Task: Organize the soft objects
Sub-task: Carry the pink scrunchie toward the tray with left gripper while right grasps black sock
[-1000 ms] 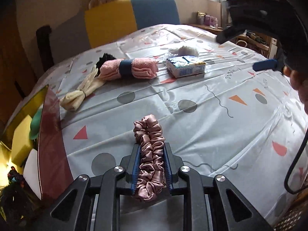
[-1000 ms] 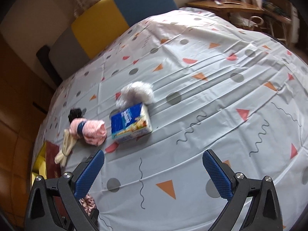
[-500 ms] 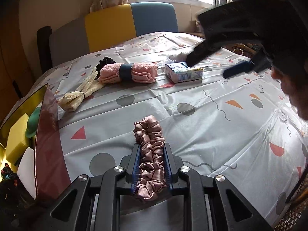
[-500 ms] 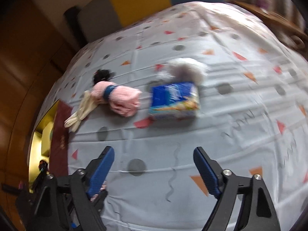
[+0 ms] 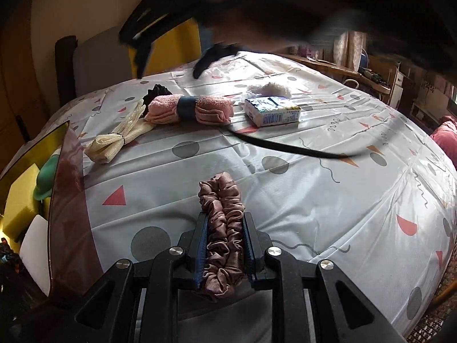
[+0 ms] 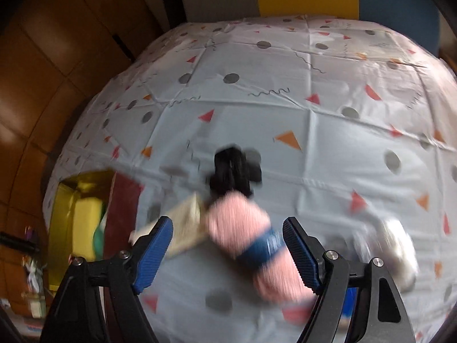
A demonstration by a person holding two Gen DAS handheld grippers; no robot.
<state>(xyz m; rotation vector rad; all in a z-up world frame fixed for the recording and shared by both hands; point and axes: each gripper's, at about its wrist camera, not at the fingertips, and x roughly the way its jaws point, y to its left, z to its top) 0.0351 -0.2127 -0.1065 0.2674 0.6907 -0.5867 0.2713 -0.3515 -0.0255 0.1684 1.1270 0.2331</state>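
Observation:
My left gripper (image 5: 224, 220) is shut on a pink satin scrunchie (image 5: 221, 197), held low over the patterned tablecloth (image 5: 328, 205). A pink rolled towel (image 5: 212, 108) with a blue band lies further back. Beside it are a black scrunchie (image 5: 155, 91) and a tied cream cloth (image 5: 114, 143). In the blurred right wrist view, my right gripper (image 6: 228, 230) hangs open over the pink towel (image 6: 237, 223). The roll shows between the blue pads (image 6: 297, 251) without touching them. The black scrunchie (image 6: 232, 171) lies just beyond.
A gold box (image 5: 34, 154) with a maroon lid (image 5: 68, 214) stands at the left edge, holding yellow, green and white pieces. A tissue pack (image 5: 272, 111) and white fluff (image 5: 271, 89) lie right of the towel. A black cable (image 5: 285, 148) trails across the cloth.
My right gripper swept left from over the tissue pack to over the pink towel, rolled, and its jaws narrowed somewhat. The left gripper kept still with the scrunchie.

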